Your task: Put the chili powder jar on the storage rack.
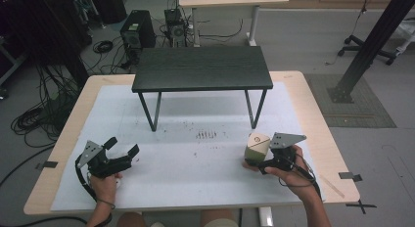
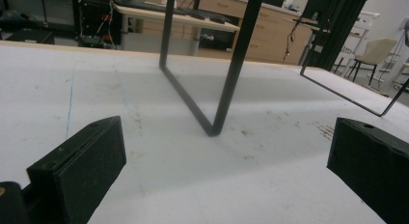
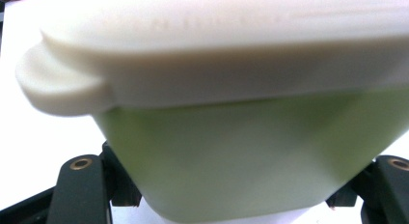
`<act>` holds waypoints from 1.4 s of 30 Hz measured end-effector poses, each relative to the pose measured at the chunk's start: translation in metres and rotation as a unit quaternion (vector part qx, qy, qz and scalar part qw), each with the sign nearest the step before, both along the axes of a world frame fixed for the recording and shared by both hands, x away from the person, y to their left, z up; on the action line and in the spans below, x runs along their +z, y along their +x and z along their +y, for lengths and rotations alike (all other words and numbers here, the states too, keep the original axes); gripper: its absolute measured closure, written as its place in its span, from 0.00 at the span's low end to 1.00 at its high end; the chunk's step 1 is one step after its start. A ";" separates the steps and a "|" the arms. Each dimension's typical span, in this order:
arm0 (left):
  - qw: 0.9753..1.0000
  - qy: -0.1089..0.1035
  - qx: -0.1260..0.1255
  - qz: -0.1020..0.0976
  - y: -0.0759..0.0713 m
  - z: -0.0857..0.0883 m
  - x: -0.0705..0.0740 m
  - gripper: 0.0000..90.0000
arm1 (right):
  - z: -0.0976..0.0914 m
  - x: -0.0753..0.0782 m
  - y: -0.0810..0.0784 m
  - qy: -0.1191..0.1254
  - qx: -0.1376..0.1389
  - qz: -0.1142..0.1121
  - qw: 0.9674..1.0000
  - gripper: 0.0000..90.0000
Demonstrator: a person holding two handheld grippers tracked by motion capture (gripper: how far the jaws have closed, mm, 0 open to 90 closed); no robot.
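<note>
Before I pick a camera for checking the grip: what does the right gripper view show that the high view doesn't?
Right gripper view: the container's pale green body under a cream lid with a side tab, clamped between the black jaws.
High view: the black shelf, the white mat, and the open left hand-held gripper.
Both: the container held in the right hand-held gripper.

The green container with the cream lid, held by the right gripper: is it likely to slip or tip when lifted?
The container looks like smooth, rigid plastic, so it may slip somewhat. The right gripper grips only its lower part, while the wider lid sits above, so it could tilt. It seems small, probably light.
</note>
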State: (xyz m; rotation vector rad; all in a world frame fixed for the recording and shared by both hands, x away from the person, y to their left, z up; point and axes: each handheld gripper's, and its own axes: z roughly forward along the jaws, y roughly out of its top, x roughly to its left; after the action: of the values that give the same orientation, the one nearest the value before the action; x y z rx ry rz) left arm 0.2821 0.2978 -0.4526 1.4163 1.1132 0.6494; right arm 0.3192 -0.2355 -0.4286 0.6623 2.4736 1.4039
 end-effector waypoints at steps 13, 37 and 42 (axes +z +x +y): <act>1.000 0.001 -0.001 0.000 0.000 0.000 0.000 0.00 | 0.000 0.000 0.000 0.001 0.000 -0.001 1.000 0.31; 1.000 0.001 0.000 0.001 0.000 0.000 0.000 0.00 | -0.003 0.006 0.000 0.009 0.002 -0.002 1.000 0.31; 1.000 0.003 -0.001 0.001 0.000 -0.001 0.000 0.00 | -0.005 0.029 0.001 0.015 0.011 -0.010 1.000 0.31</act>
State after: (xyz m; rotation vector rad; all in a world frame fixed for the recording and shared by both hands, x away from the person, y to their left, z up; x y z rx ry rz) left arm 0.2823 0.2969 -0.4527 1.4243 1.1123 0.6500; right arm 0.3197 -0.2410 -0.4000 0.6265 2.4562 1.4522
